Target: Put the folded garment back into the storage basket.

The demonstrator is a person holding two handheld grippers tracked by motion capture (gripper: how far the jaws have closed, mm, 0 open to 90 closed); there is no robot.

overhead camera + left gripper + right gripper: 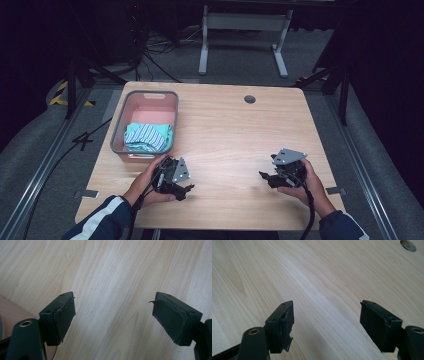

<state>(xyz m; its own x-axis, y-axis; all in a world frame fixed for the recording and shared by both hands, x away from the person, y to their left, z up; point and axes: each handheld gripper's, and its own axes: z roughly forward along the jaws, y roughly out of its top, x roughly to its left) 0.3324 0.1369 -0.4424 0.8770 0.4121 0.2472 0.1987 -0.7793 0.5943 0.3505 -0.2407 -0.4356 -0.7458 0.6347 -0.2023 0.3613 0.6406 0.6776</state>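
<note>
Two claws, left point(186, 188) and right point(264, 175), hang wide and empty low over the bench point(235, 130), while the folded striped cloth point(148, 136) lies in the grey bin point(118, 131) beside the left one, probably light, soft and floppy, best pinched at its thick folded edge.

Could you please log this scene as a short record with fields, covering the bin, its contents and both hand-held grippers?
surface: wooden table
container: grey bin with pink inside, at the table's left side
contents: folded striped cloth, lying at the bin's near end
left hand-held gripper: open, nothing between its jaws, just in front of the bin
right hand-held gripper: open, nothing between its jaws, over bare wood
other: round hole near the far edge
</note>
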